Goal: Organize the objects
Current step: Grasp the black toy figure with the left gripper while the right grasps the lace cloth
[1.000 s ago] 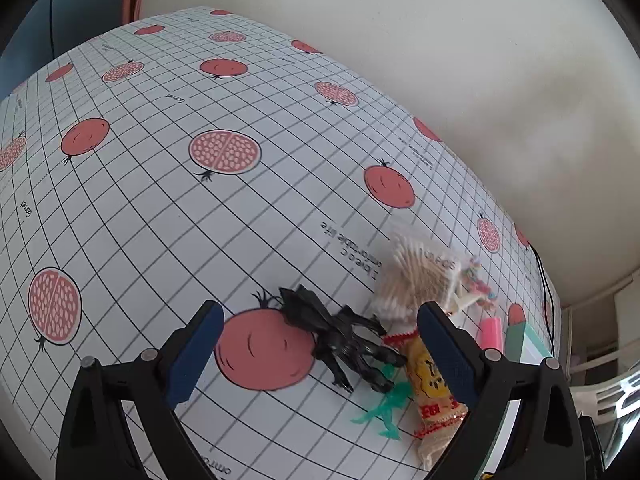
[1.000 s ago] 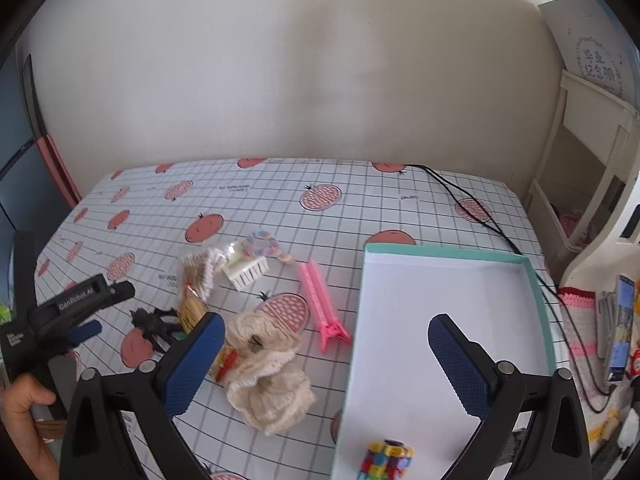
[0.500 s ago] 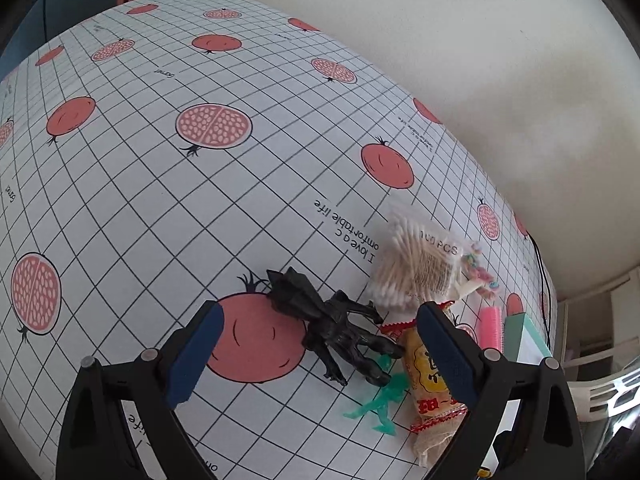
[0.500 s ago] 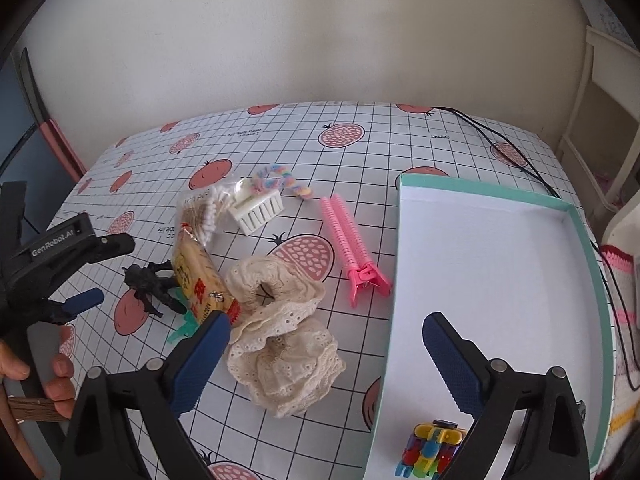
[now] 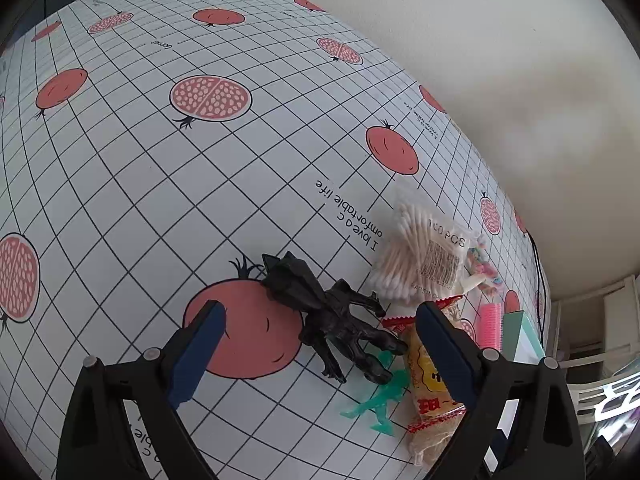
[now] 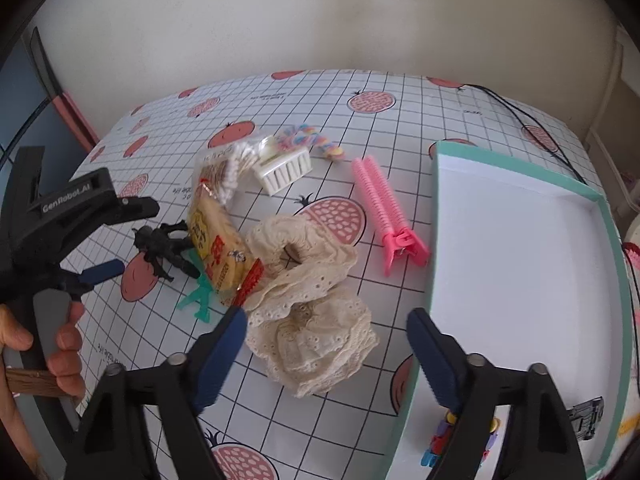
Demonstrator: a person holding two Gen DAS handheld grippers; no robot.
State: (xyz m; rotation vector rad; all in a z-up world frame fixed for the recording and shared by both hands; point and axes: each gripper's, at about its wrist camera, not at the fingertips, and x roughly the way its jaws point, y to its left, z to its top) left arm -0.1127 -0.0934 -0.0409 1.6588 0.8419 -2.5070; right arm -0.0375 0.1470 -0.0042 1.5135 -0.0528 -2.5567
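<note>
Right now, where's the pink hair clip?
In the right wrist view, the pink hair clip lies on the tablecloth between the cream lace cloth and the teal box.

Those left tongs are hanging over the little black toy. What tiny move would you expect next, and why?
Probably a short drop straight down, then a squeeze. The left tongs are open and the spiky black plastic creature figure lies between their blue pads, untouched on the pomegranate-print tablecloth. The white box with a teal rim looks the likely destination.

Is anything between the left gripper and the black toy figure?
Nothing visible. The left gripper is open, and the black figure lies on bare tablecloth ahead of its fingers. The snack packet and green figure crowd its right side.
</note>
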